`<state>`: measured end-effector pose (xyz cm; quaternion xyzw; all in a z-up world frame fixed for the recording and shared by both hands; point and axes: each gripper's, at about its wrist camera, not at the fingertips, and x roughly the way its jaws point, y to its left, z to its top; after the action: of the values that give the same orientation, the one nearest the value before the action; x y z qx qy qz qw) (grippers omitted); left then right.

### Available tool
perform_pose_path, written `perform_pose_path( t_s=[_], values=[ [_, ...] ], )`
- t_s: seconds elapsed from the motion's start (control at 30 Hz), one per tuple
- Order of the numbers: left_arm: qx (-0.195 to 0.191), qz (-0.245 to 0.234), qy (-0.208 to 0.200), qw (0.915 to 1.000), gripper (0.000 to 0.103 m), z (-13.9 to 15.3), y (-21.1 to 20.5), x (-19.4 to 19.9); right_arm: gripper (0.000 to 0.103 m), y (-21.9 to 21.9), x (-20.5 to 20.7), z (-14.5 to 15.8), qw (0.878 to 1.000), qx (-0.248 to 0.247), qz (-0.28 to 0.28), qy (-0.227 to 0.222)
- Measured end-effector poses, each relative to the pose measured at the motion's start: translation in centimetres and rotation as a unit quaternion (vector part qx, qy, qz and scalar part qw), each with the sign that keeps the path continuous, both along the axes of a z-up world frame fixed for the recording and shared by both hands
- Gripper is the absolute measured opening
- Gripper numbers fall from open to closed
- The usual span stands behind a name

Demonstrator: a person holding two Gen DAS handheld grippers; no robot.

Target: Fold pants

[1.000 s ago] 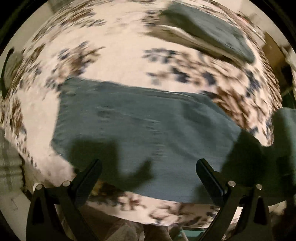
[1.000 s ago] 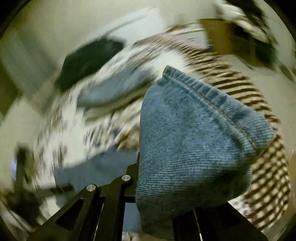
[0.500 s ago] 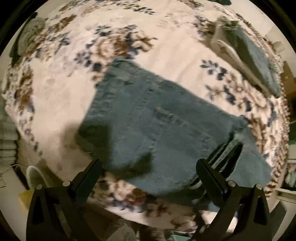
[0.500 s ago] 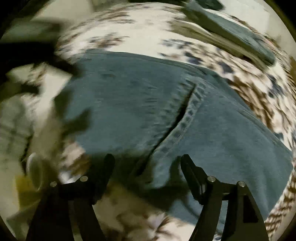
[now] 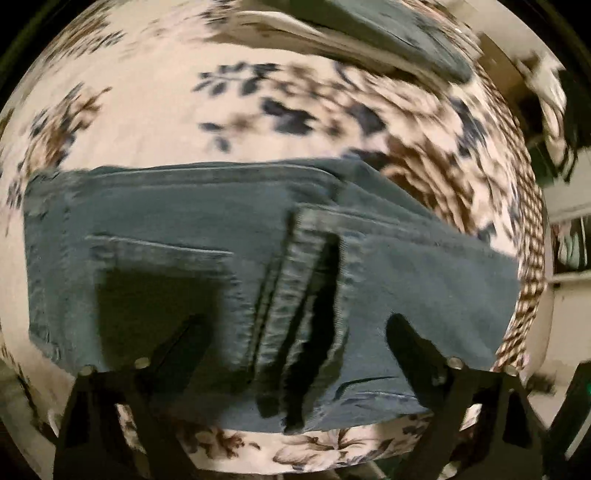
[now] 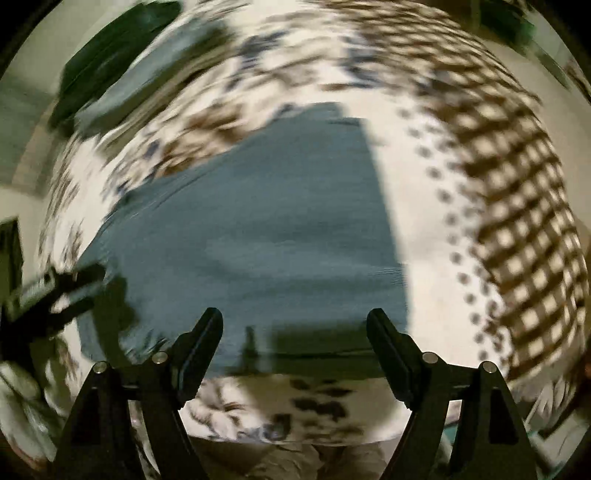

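Observation:
Blue jeans (image 5: 166, 206) lie folded on a floral bedspread (image 5: 155, 110). Their back pocket (image 5: 162, 266) faces up, and the leg hems (image 5: 306, 295) are laid over the seat. My left gripper (image 5: 295, 325) hangs over the jeans' near edge with its jaws wide and closing, the pads clear of the cloth. In the right wrist view the jeans (image 6: 277, 221) show as a flat blue panel. Above its near edge my right gripper (image 6: 295, 314) is empty, its jaws opening. Both views are blurred by motion.
Another folded stack of denim (image 5: 388, 29) lies at the far side of the bed, and a dark green item (image 6: 110, 48) sits beside it. A brown checked border (image 6: 517, 221) runs along the bedspread's right side. Shelves (image 5: 569, 258) stand past the bed.
My right gripper let go of the denim fold it held and now stands open. The leg now lies folded over the seat. Both grippers have sunk toward the jeans.

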<state>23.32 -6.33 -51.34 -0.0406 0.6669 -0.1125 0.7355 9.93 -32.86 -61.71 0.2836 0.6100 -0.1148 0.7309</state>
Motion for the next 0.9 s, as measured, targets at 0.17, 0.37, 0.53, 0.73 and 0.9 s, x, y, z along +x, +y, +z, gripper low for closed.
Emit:
perform_pose_path(
  t_s=[0.17, 0.37, 0.53, 0.73, 0.9],
  values=[
    [-0.016, -0.034, 0.004, 0.9993, 0.010, -1.7, -1.9, -0.2, 0.082, -0.2, -0.2, -1.1, 1.000, -0.013, -0.006, 0.009],
    [-0.055, -0.027, -0.036, 0.9975, 0.006, 1.1, 0.3, 0.5, 0.082, -0.4, 0.5, -1.9, 0.999, -0.002, -0.034, 0.012],
    [-0.067, 0.001, 0.000, 0.9977, 0.010, -0.5, 1.8, 1.0, 0.087, -1.0, 0.0, -1.7, 0.998, 0.017, -0.052, 0.016],
    [-0.125, 0.052, 0.025, 0.9905, 0.043, 0.3, 4.0, -0.4, 0.087, -3.0, -3.5, -1.3, 0.986, 0.096, -0.132, 0.023],
    [-0.147, 0.085, 0.058, 0.9838, 0.054, -1.5, 4.8, -0.9, 0.087, -4.5, -7.3, -5.1, 0.944, 0.210, -0.253, 0.038]
  ],
)
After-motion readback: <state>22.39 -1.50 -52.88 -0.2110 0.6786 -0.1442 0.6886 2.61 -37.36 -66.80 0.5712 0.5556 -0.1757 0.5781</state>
